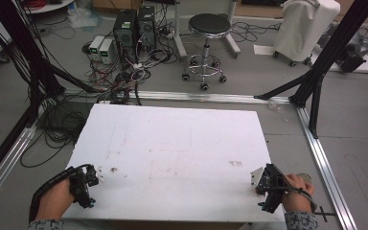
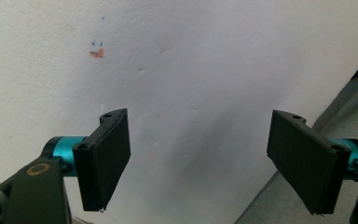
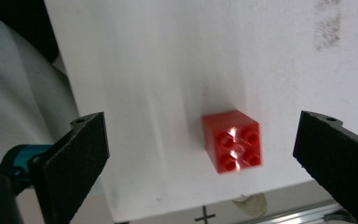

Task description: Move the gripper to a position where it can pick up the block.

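Observation:
A small red four-stud brick [image 3: 233,141] lies studs up on the white tabletop [image 1: 172,143], close to the table's near right edge. My right gripper [image 3: 204,128] hangs over it, open, with the brick between the wide-apart jaws and nearer the right one; neither jaw touches it. From above, that right gripper [image 1: 259,181] sits at the table's near right corner, held by a hand. My left gripper [image 1: 94,176] is at the near left corner. The left gripper [image 2: 200,140] is open over bare white surface, with nothing between its jaws.
An orange and blue mark [image 2: 96,52] dots the tabletop ahead of the left gripper. A grey smudge [image 3: 328,21] lies beyond the brick. Behind the table stand a black stool [image 1: 209,28], computer towers [image 1: 134,26] with tangled cables, and black frame posts [image 1: 316,76].

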